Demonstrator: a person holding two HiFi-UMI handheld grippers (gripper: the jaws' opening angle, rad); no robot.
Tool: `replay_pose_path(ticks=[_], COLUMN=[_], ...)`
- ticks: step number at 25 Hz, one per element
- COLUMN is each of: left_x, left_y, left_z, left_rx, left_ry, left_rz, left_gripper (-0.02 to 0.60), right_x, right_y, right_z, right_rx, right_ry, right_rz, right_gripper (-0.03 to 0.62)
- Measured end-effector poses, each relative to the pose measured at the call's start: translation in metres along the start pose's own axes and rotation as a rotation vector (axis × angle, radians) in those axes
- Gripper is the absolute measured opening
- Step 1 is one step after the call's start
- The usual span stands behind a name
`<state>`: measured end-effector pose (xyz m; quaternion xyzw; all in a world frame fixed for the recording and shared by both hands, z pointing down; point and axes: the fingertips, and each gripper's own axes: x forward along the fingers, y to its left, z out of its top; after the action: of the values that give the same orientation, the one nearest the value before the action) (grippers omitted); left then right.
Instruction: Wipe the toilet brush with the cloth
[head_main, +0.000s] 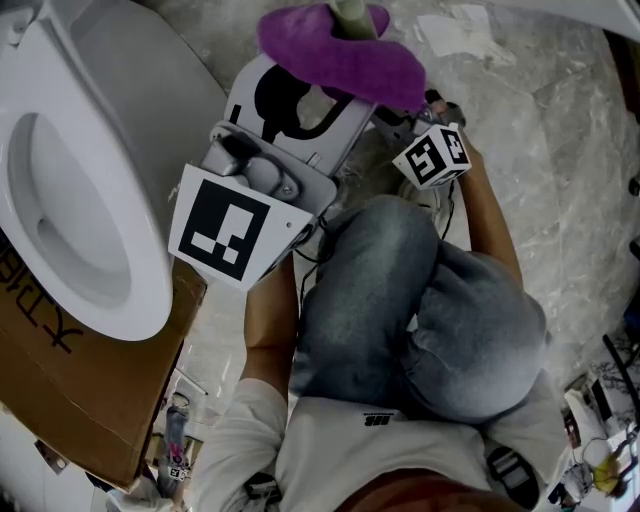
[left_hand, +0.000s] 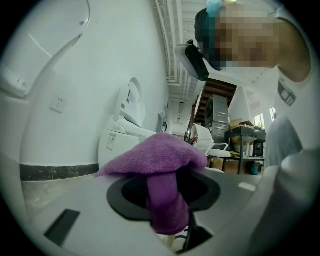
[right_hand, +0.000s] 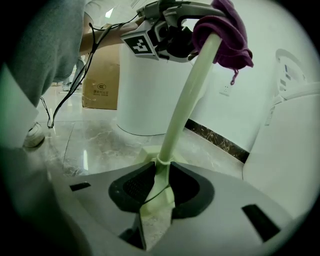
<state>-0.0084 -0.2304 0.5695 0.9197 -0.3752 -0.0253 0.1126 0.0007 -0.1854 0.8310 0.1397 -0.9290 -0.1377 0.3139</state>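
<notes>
1. Right gripper (right_hand: 161, 176): jaws closed on the lower stem of the pale green toilet brush (right_hand: 189, 97); the handle slants up and away.
2. Left gripper (left_hand: 166, 195): jaws clamped on the purple cloth (left_hand: 156, 156), which is wrapped round the handle's upper end.
3. White toilet (head_main: 70, 150) at the person's left, with a cardboard box (head_main: 90, 400) beside it.

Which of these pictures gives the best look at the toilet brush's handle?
The right gripper view: the pale green brush handle runs from the right gripper, which clamps it, up to the purple cloth. The head view shows only a stub above the cloth; in the left gripper view the cloth almost hides it.
</notes>
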Motion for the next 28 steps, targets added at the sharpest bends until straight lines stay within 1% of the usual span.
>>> replay_pose_path(ticks=[3,6,11,14,16,21,24,28], left_x=[-0.002,-0.003,-0.006,-0.007,-0.008,-0.008,-0.007,-0.006], left_y=[-0.002,-0.005,-0.011,-0.012,-0.013,-0.013,-0.012,-0.010], left_z=[-0.007,-0.020,-0.059,-0.080,-0.091,-0.120,-0.141,-0.166], left_rx=[0.010,0.041,0.062,0.059,0.061,0.094,0.083,0.111], left_ry=[0.000,0.034,0.101,0.129,0.139,0.174,0.194,0.248], left_rz=[-0.015,-0.032,-0.048,-0.046,-0.048,-0.056,-0.053,-0.054], left_gripper=[0.158,0.152,0.129,0.118,0.115,0.112,0.109,0.109], right_x=[0.000,0.000,0.000,0.000,0.000,0.001,0.000,0.000], right_y=[0.000,0.001,0.000,0.000,0.000,0.002,0.002,0.000], right_z=[0.000,0.000,0.001,0.001,0.001,0.000,-0.001,0.001], right_rx=[-0.003,-0.003,-0.003,-0.005,-0.005,-0.011,-0.014,-0.008], right_ry=[-0.001,-0.001,0.000,-0.001,-0.003,0.000,-0.001,-0.007], right_rz=[0.001,0.001,0.000,-0.002,-0.005,-0.004,-0.005,-0.008], right_gripper=[0.089,0.089,0.089,0.089,0.089,0.089,0.089,0.089])
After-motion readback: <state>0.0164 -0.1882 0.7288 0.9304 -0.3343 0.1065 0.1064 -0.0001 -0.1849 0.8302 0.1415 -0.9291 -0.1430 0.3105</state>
